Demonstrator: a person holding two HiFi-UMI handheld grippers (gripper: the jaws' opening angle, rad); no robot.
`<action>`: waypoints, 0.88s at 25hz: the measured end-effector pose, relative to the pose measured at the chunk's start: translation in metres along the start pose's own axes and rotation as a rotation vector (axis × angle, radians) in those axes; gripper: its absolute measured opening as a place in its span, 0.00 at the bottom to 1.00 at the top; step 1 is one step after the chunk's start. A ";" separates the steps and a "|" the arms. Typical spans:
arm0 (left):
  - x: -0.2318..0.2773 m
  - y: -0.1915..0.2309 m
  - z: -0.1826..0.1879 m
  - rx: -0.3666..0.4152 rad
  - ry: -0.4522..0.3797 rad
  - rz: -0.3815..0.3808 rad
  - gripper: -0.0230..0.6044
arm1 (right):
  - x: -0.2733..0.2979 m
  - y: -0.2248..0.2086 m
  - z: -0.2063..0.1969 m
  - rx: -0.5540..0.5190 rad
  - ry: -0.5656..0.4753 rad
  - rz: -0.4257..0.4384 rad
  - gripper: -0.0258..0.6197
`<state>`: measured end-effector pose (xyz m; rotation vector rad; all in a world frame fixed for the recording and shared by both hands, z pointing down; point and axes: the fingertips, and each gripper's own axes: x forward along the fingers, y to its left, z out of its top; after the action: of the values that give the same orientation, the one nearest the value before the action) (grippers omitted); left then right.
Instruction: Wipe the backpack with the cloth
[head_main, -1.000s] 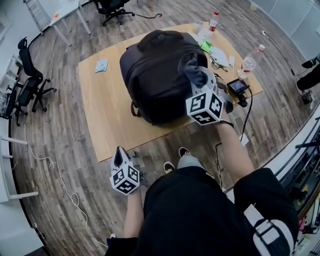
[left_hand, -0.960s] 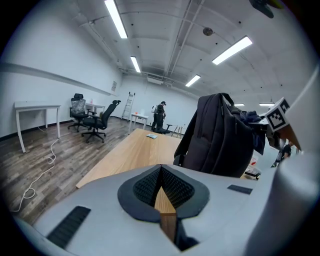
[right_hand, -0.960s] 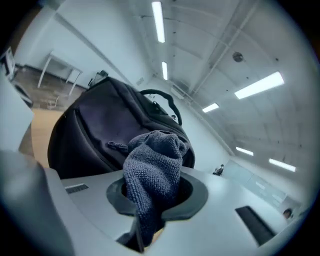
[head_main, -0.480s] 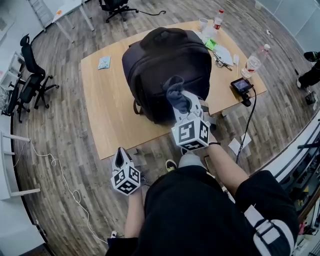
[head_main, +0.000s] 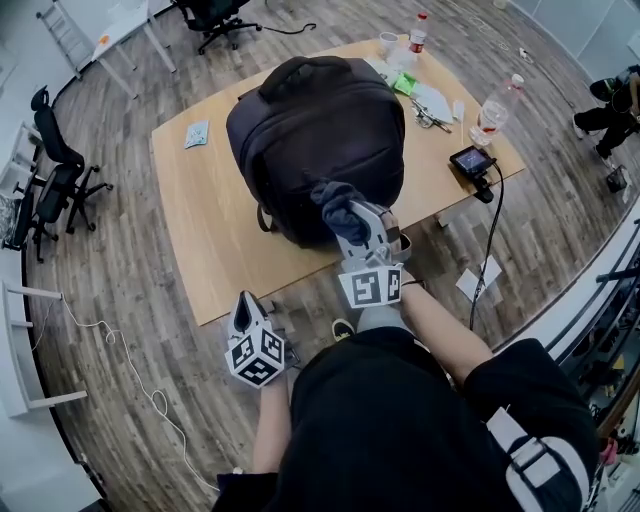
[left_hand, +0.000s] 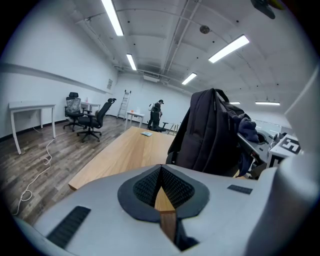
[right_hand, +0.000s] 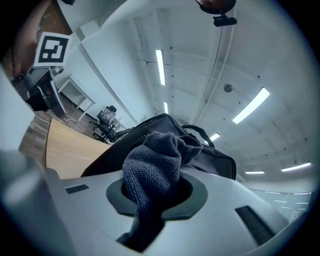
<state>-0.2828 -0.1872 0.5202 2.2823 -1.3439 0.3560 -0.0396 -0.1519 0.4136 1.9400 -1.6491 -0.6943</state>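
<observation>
A black backpack (head_main: 312, 125) stands upright on the wooden table (head_main: 205, 215); it also shows in the left gripper view (left_hand: 210, 132) and the right gripper view (right_hand: 210, 155). My right gripper (head_main: 345, 215) is shut on a dark grey cloth (head_main: 335, 200), bunched between its jaws (right_hand: 150, 167), and holds it against the lower front of the backpack near the table's front edge. My left gripper (head_main: 243, 312) hangs below the table's front edge, left of the backpack, shut with nothing in it (left_hand: 161, 187).
On the table's right end lie two water bottles (head_main: 490, 110), a small screen device (head_main: 470, 160) with a cable, a cup and scattered small items. A small packet (head_main: 196, 133) lies at the left. Office chairs (head_main: 55, 170) stand on the floor at left.
My right gripper with the cloth has come down the front of the backpack toward the table's near edge. The left gripper has stayed in place.
</observation>
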 end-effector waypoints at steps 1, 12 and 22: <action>-0.001 0.000 0.000 0.000 -0.001 0.002 0.06 | -0.003 0.004 -0.003 0.001 0.001 0.007 0.15; -0.017 0.008 0.000 0.001 -0.012 0.031 0.06 | -0.021 0.035 -0.036 0.026 0.027 0.123 0.15; -0.023 -0.003 -0.004 -0.030 -0.005 0.016 0.06 | -0.049 -0.116 -0.158 0.327 0.376 -0.284 0.15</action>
<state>-0.2914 -0.1663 0.5130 2.2509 -1.3616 0.3332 0.1440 -0.0797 0.4579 2.3898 -1.3302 -0.1383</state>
